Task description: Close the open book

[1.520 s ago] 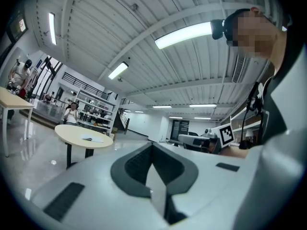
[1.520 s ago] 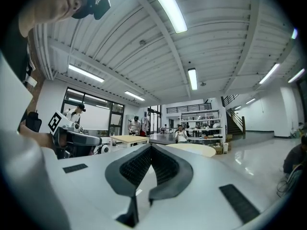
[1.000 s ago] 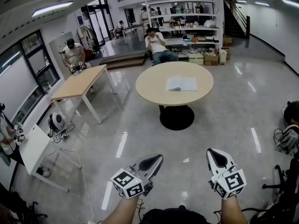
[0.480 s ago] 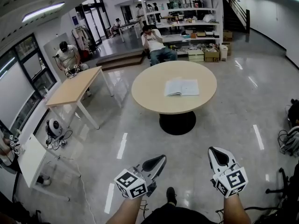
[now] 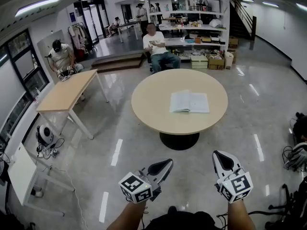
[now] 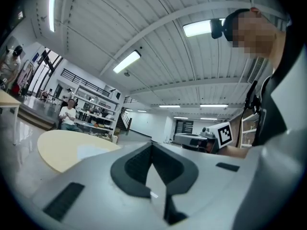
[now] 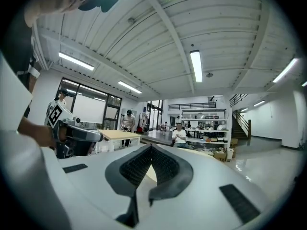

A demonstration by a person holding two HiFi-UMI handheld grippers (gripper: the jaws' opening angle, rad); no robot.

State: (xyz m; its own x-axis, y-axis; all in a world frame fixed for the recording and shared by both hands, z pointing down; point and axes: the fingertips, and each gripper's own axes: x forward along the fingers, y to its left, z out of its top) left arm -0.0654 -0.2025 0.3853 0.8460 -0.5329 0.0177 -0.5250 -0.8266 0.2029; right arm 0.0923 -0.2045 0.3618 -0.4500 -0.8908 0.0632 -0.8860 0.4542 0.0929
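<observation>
The open book lies flat, pages up, right of centre on the round beige table, which stands some way ahead of me across the glossy floor. Both grippers are held low in front of me, well short of the table, and point level toward it. The left gripper is shut with nothing in it. The right gripper is also shut and empty. In the left gripper view the table shows beyond the closed jaws, with the book as a pale patch on it.
A rectangular wooden table stands to the left and a white desk with floor cables at near left. A person sits behind the round table before shelves and boxes. Bags lie at the right.
The round table and book have come nearer and sit lower and larger in the head view. Both grippers keep their place in the picture, still shut.
</observation>
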